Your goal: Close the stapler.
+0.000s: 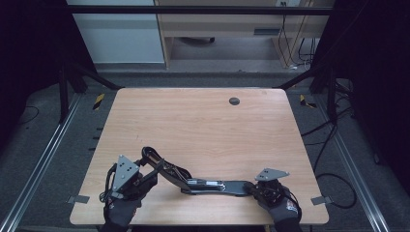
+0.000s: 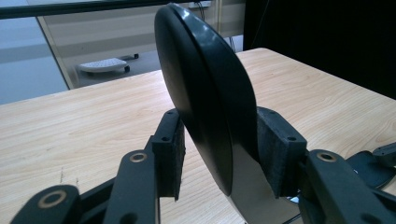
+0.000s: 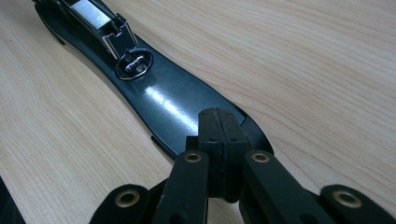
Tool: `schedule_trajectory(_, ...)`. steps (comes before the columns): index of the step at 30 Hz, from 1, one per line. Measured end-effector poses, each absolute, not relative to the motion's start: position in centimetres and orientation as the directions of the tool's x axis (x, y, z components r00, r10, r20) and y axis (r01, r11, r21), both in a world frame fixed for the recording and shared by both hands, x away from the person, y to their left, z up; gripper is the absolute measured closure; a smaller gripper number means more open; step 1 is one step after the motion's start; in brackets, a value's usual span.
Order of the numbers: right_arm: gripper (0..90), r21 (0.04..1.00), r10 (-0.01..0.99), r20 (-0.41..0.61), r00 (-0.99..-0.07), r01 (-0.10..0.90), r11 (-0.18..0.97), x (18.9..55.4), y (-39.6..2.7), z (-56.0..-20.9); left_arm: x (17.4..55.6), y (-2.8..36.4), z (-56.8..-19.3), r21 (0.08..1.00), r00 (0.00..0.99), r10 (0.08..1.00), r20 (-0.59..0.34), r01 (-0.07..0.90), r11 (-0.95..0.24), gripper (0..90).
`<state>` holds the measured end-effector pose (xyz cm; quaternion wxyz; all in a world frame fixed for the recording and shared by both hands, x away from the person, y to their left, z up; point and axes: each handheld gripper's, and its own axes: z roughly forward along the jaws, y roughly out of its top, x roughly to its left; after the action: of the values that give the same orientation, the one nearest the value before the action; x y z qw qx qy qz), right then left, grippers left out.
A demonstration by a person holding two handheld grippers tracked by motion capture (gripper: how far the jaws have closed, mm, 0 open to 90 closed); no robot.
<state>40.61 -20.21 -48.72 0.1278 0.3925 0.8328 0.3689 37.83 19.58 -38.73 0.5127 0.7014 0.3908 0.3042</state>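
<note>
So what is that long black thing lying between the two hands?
It looks like a large black stapler, opened wide, in glossy plastic with shiny metal inside. Its flat base lies on the wooden table, metal staple track and anvil showing. The rounded upper arm is tilted up between the left gripper pads. The right gripper, shut, presses down on the base's end.

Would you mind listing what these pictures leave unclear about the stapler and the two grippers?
- High view: the left gripper jaws are too small and dark to tell contact with the stapler's raised arm.
- Left gripper view: that arm hides the table behind it; its lower end is cut off.
- Right gripper view: the shut right gripper hides the base's near end.
</note>
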Motion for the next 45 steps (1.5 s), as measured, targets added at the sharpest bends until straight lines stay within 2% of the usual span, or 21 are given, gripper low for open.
schedule_trajectory(45,90.0,0.721,0.741,0.081,-0.666,0.552,0.418,40.7,-20.2,-48.8,37.5,16.1,-37.7,0.959,0.533,0.840,0.100,0.173,-0.224,57.2)
